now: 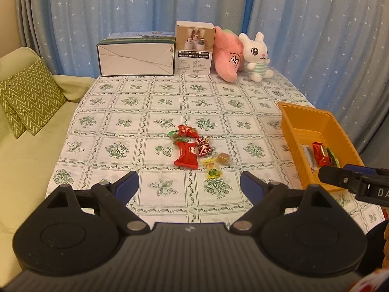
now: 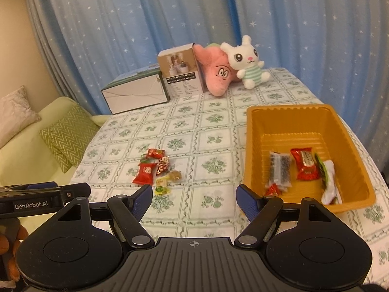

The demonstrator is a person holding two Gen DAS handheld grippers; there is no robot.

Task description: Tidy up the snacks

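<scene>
Snacks lay in a loose pile on the desk just ahead of our left tool, whose fingers stood wide apart and empty above the cloth. Our right tool was likewise spread open and held nothing, poised between that pile and the orange tray, which already held several packets, among them a red wrapper. Farther back, boxes and two plush toys lined the desk's far edge.
</scene>
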